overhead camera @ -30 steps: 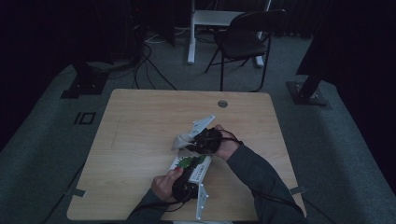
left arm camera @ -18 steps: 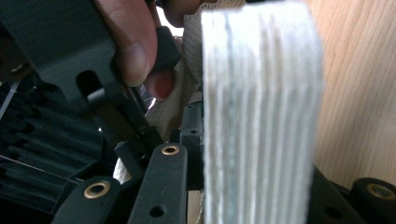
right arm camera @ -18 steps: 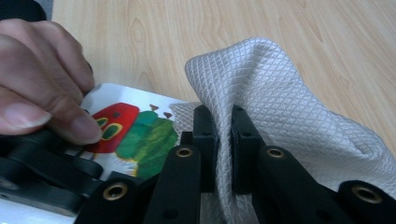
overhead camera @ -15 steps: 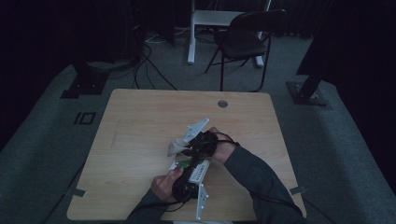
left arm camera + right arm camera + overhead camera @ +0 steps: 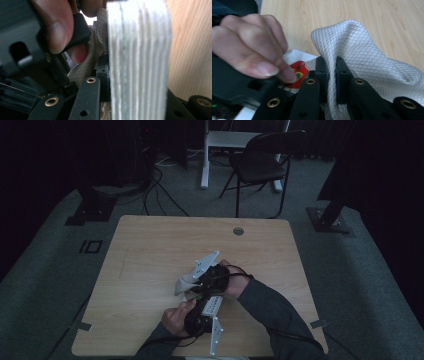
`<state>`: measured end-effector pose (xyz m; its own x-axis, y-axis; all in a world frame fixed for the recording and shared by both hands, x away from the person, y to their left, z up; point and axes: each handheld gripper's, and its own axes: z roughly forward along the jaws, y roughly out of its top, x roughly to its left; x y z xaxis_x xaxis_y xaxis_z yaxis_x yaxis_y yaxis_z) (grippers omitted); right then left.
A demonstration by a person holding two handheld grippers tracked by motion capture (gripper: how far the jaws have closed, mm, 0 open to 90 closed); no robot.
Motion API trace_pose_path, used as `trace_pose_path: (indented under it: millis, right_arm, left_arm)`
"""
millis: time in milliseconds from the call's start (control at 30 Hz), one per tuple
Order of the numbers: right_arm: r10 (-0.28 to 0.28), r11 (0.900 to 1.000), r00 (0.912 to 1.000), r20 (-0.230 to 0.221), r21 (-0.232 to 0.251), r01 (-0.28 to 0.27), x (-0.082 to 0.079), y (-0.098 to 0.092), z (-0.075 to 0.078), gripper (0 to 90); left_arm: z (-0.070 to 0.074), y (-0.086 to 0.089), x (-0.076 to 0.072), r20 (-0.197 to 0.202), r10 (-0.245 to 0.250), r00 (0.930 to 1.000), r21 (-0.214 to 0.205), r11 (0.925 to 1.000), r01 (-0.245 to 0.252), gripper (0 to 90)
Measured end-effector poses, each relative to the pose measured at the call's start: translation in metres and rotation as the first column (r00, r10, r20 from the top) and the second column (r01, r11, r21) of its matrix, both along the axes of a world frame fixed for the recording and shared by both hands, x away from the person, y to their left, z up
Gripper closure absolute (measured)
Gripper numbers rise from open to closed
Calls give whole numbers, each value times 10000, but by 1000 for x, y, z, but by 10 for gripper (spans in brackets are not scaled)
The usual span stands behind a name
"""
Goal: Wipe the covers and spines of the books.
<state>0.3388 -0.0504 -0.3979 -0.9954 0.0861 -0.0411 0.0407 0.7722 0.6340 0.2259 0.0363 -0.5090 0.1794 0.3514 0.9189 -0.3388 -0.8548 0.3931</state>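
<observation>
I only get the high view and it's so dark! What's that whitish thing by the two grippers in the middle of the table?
Observer: It's a white cloth with a tiny diamond weave, clear in the right gripper view.
Operator: Is the right gripper holding it?
Observer: Yes. The right gripper has its fingers shut on a fold of the cloth.
Operator: Is anything else down there?
Observer: A white sheet with a red picture sits beside the cloth, right by the person's left hand, on the wooden table.
</observation>
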Motion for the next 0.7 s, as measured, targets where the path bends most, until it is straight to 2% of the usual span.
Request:
trace_pose_path:
  millis: [100, 300, 700]
  right_arm:
    - [360, 9993, 9993, -86, 53, -360, -5, 3, 1, 836]
    - [680, 9976, 9974, -237, 121, -677, -10, 5, 4, 836]
    - [734, 9972, 9965, -404, 161, -728, -9, 4, 3, 836]
  left_arm:
    - [0, 0, 0, 33, -50, 10000, -66, 10000, 50, 765]
    - [0, 0, 0, 12, -19, 10000, -53, 10000, 19, 765]
    - [1, 0, -1, 35, -68, 10000, -69, 10000, 68, 765]
